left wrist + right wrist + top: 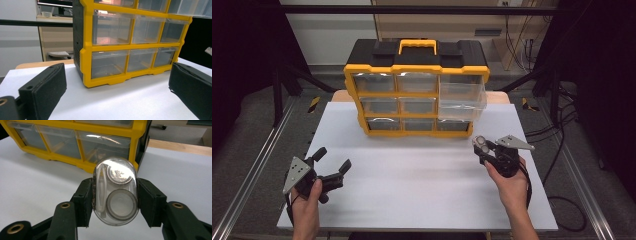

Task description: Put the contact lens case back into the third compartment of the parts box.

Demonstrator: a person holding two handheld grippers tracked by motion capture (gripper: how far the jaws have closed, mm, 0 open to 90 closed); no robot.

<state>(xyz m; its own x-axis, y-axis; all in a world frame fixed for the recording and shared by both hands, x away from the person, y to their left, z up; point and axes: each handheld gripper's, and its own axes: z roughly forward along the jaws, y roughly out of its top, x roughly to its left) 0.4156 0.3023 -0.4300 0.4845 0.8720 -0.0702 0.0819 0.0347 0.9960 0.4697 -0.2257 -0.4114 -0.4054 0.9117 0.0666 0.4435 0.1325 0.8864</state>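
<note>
We clamp the clear capsule case across its sides in our right claw, near the pulled-out drawer; light, stiff, slippery plastic. Left claw gapes wide.

A clear oval case with two round wells stands upright between the right gripper's fingers.

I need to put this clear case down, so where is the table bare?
The white table lies bare between the left gripper and the right gripper holding the clear case. It's crowded under the pulled-out drawer of the yellow organizer.
</note>
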